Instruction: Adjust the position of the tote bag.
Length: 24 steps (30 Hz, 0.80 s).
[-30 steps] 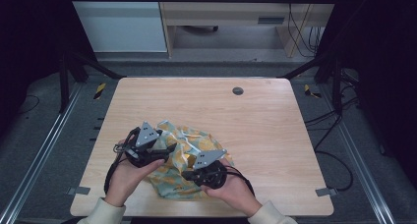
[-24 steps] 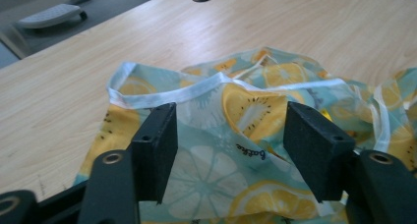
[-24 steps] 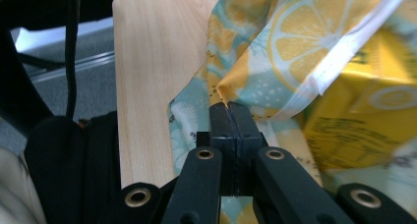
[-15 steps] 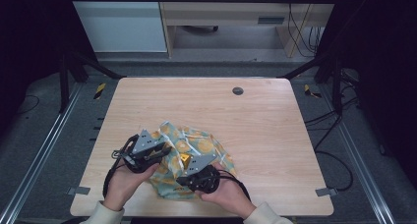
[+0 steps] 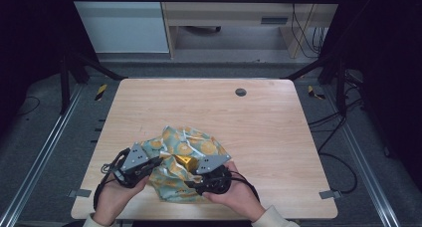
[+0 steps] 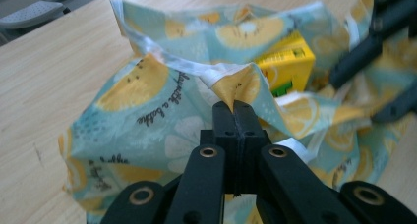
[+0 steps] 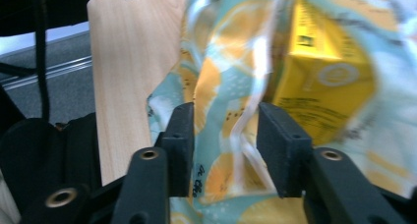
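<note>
While the lemon-print cloth [image 5: 186, 160] lay bunched near the table [image 5: 278, 127]'s front edge, the left gripper [image 6: 235, 106] had its jaws pinched tight on a white-hemmed fold. Right gripper [image 7: 226, 123] sat w/ jaws apart, cloth running between, not yet clamped. Yellow box [image 7: 324, 81] lay just beyond & to the right of those jaws, so the right was nearer. High view placed the box betw. both grippers.

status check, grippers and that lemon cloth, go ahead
Left gripper shut on lemon-print cloth edge. Right gripper open, a cloth fold between the jaws. Yellow box sits on the cloth. Nothing in the way.
</note>
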Available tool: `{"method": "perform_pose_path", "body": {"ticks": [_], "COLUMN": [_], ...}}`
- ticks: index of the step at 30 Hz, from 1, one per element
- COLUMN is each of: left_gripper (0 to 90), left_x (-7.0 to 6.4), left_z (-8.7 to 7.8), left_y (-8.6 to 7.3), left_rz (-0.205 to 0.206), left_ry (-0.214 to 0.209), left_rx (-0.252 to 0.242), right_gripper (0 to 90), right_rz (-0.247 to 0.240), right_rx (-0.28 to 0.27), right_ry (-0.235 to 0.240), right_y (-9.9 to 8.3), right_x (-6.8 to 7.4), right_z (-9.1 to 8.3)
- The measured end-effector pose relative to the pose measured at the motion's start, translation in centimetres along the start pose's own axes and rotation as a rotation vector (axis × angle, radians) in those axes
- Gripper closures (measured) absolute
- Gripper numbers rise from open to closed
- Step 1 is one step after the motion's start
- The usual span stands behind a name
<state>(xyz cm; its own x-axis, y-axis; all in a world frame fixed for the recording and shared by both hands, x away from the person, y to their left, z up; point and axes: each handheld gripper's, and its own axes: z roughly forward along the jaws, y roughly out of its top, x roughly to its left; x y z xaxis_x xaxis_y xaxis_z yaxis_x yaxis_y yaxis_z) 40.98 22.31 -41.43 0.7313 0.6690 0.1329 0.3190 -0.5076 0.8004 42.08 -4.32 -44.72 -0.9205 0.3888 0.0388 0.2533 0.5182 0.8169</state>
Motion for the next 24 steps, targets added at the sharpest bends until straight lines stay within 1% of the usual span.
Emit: {"method": "perform_pose_path", "body": {"ticks": [1,2,3,4,5,7,11,14,16,18,20,22,24], "left_gripper": [90.0,90.0,90.0,90.0,90.0,90.0,90.0,90.0,90.0,90.0,90.0,90.0,90.0], "left_x": [0.0,0.0,-0.2,-0.2,-0.2,-0.2,-0.2,-0.1,-0.2,-0.4,-0.8,-0.9,-0.9], "left_z": [-0.1,-0.1,-0.1,-0.1,0.1,0.4,0.6,0.7,0.5,0.2,0.4,0.5,0.6], "left_y": [-0.3,-0.3,-0.8,-0.8,-1.2,-1.6,-1.9,-2.0,-2.4,-2.9,-3.4,-3.3,-3.3], "left_rz": [0.012,0.012,0.014,0.014,0.010,0.010,0.014,0.014,0.011,0.018,0.031,0.042,0.043], "left_ry": [0.000,0.000,-0.002,-0.002,-0.006,-0.011,-0.012,-0.015,-0.017,-0.025,-0.034,-0.032,-0.032], "left_rx": [0.013,0.013,0.024,0.024,0.038,0.054,0.069,0.076,0.080,0.082,0.102,0.109,0.099], "right_gripper": [54.9,53.8,52.5,52.5,50.4,48.9,47.1,46.4,46.2,46.1,46.1,46.1,46.2], "right_rz": [0.001,0.002,0.008,0.008,0.015,0.020,0.028,0.032,0.035,0.037,0.039,0.045,0.056], "right_rx": [-0.005,-0.009,-0.012,-0.012,-0.020,-0.029,-0.042,-0.049,-0.057,-0.068,-0.081,-0.090,-0.098], "right_ry": [-0.006,-0.012,-0.020,-0.020,-0.031,-0.049,-0.065,-0.071,-0.078,-0.086,-0.093,-0.107,-0.127], "right_y": [0.0,0.0,0.0,0.0,0.0,0.0,0.1,0.1,0.2,0.3,0.4,0.6,0.7], "right_x": [-0.1,-0.3,-0.4,-0.4,-0.5,-0.7,-1.1,-1.5,-1.8,-2.0,-2.3,-2.7,-3.1], "right_z": [-0.2,-0.4,-0.7,-0.7,-1.2,-1.6,-2.2,-2.7,-3.1,-3.5,-4.1,-4.5,-4.8]}}
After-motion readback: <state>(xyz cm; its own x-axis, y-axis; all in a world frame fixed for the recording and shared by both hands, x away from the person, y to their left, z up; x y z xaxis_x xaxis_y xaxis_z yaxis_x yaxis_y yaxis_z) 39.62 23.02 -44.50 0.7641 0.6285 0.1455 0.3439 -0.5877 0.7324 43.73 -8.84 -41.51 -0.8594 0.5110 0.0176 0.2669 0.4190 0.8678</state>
